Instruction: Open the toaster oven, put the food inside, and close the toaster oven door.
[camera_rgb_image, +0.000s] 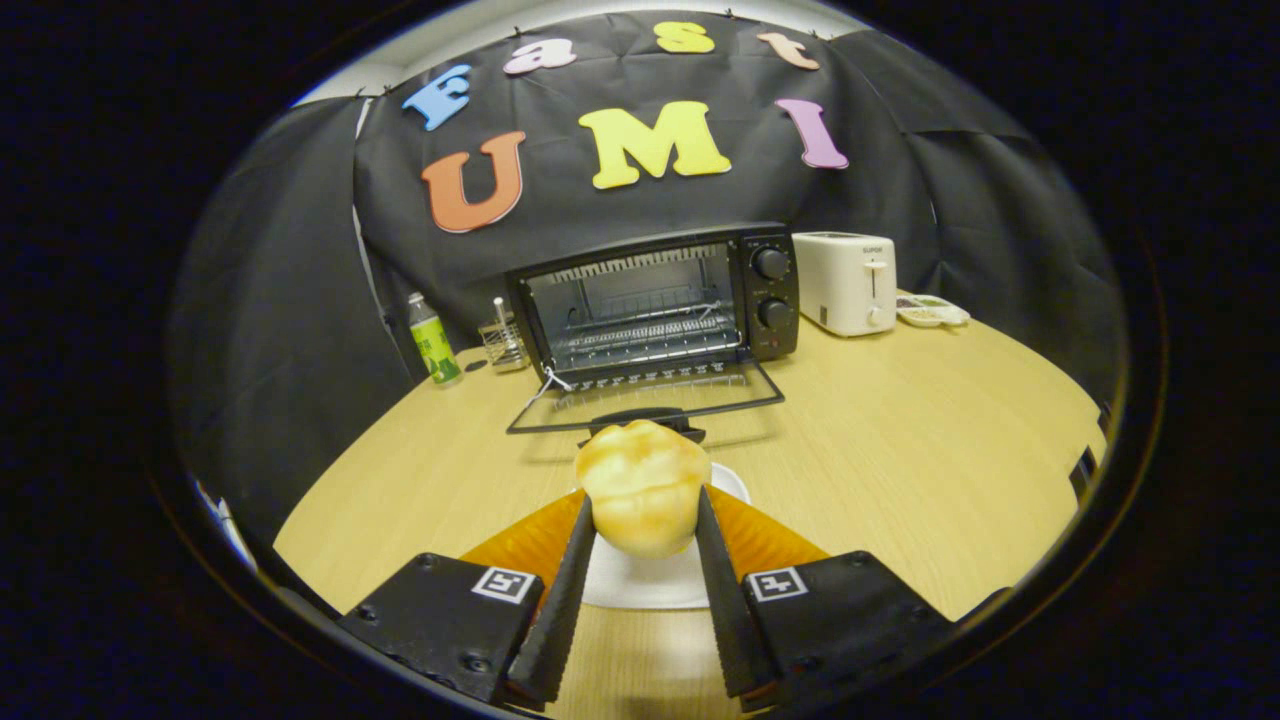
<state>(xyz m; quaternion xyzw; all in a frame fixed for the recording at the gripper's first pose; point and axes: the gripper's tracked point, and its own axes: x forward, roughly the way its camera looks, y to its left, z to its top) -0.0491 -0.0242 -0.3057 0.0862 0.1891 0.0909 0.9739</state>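
So, tongs clamped on the bun, lower middle of frame.
Toaster oven sits beyond, door dropped open onto the tabletop.

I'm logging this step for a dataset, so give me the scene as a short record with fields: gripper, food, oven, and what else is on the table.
gripper: gripper shut on the bread roll, one finger on each side
food: bread roll, pale golden, held above a white plate
oven: toaster oven, door folded down open, rack inside bare
path: oven lies straight beyond the fingers
table: wooden table
others: white toaster beside the oven; green bottle on the other side
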